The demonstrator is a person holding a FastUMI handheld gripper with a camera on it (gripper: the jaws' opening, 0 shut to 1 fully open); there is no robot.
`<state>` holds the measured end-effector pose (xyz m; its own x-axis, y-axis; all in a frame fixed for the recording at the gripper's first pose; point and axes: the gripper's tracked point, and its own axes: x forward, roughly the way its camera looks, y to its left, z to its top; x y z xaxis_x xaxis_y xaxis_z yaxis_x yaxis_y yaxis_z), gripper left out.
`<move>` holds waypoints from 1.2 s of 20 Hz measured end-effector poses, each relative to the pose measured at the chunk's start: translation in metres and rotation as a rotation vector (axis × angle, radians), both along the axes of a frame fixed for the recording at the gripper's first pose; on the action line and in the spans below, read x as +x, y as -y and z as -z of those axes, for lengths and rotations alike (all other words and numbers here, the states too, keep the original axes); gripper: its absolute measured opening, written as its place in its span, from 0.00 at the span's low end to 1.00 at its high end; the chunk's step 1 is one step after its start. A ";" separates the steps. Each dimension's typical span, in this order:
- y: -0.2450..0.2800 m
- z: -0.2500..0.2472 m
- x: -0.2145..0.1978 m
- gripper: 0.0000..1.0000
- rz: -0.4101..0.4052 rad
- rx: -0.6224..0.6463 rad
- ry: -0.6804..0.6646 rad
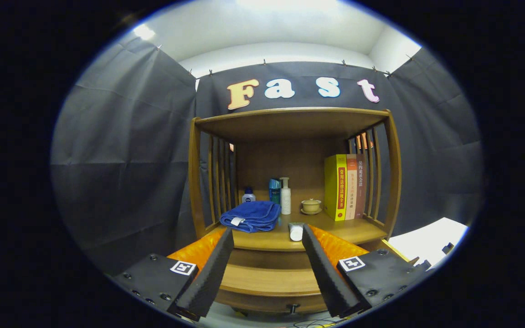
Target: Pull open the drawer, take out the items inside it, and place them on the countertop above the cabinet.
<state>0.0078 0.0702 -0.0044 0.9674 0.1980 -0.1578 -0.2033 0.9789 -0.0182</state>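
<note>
Gripper view looks at a wooden cabinet from the front, with the gripper spread wide and grasping nothing; its two fingers frame the cabinet's lower front. The drawer sits below the countertop and looks closed, its small dark knob low between the fingers, so I judge that pulling it open is not yet done. What is inside is hidden.

On the countertop lie a folded blue towel at the near left, a small tube at the near edge, bottles and a small bowl farther back, and upright books leaning at the right slats, probably to keep them standing. Free room for new items seems to be at the near right, in front of the books. The knob is small, so the fingers must narrow and come low.
</note>
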 end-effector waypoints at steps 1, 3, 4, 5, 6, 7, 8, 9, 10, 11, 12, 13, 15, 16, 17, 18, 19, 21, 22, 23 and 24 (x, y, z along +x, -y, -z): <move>-0.001 0.006 -0.003 0.98 -0.001 0.005 0.005; 0.006 0.016 -0.011 0.98 0.018 0.015 0.018; 0.010 0.019 -0.014 0.98 0.029 0.021 0.035; 0.016 0.022 -0.017 0.98 0.036 0.025 0.051; 0.020 0.026 -0.018 0.98 0.045 0.024 0.060; 0.026 0.033 -0.020 0.98 0.055 0.023 0.056; 0.031 0.037 -0.022 0.98 0.060 0.029 0.048; 0.033 0.041 -0.024 0.98 0.058 0.043 0.042; 0.036 0.042 -0.025 0.98 0.064 0.059 0.039; 0.035 0.048 -0.033 0.98 0.075 0.072 0.044; 0.038 0.052 -0.034 0.98 0.083 0.073 0.048; 0.040 0.057 -0.035 0.98 0.092 0.065 0.052; 0.041 0.072 -0.039 0.98 0.105 0.032 0.059; 0.041 0.083 -0.040 0.98 0.111 0.020 0.058; 0.039 0.094 -0.040 0.98 0.116 0.013 0.051; 0.036 0.107 -0.041 0.98 0.113 0.009 0.042; 0.032 0.114 -0.043 0.98 0.109 0.007 0.037; 0.030 0.126 -0.048 0.98 0.104 -0.002 0.036; 0.031 0.133 -0.051 0.98 0.107 -0.006 0.032; 0.033 0.138 -0.052 0.98 0.118 -0.009 0.031; 0.035 0.144 -0.053 0.98 0.124 -0.011 0.026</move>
